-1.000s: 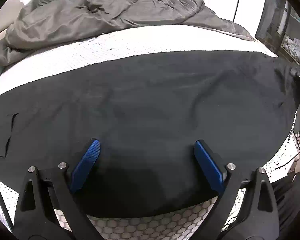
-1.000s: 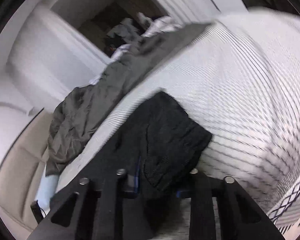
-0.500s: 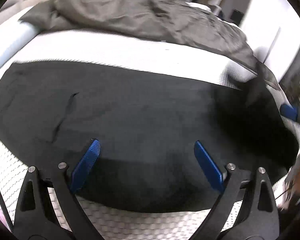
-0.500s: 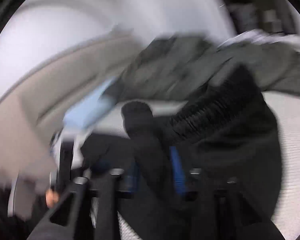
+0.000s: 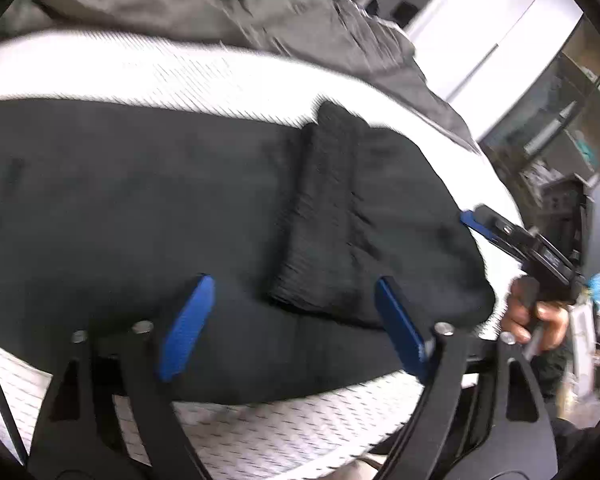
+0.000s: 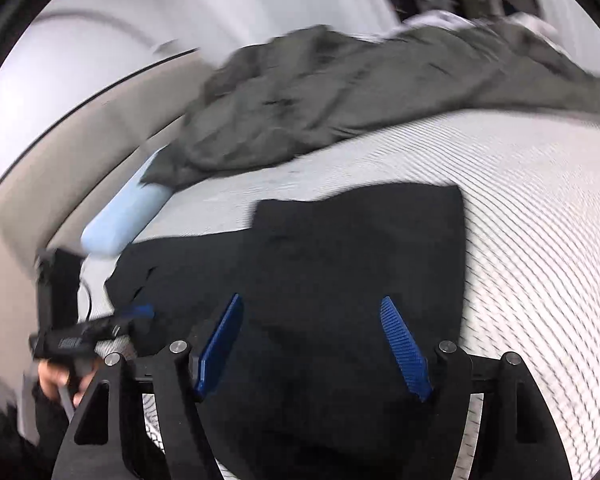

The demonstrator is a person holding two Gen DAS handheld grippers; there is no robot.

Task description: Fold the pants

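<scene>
the right gripper [image 6: 312, 344], clamped on the waistband half a second ago, now hovers wide and empty; the left gripper [image 5: 288, 328] stays wide. the pants [image 5: 180, 208] lie on the mattress [image 5: 180, 68], waistband end [image 5: 324, 216] folded over: one fold looks done.

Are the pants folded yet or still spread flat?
Partly folded: the ribbed waistband end lies doubled back over the pants, the rest spread on the mattress.

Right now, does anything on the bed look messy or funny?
The black pants lie mostly flat, one end folded over. The messy thing is the gray blanket, bunched in a heap at the far side of the mattress. Nothing looks spilled or torn.
</scene>
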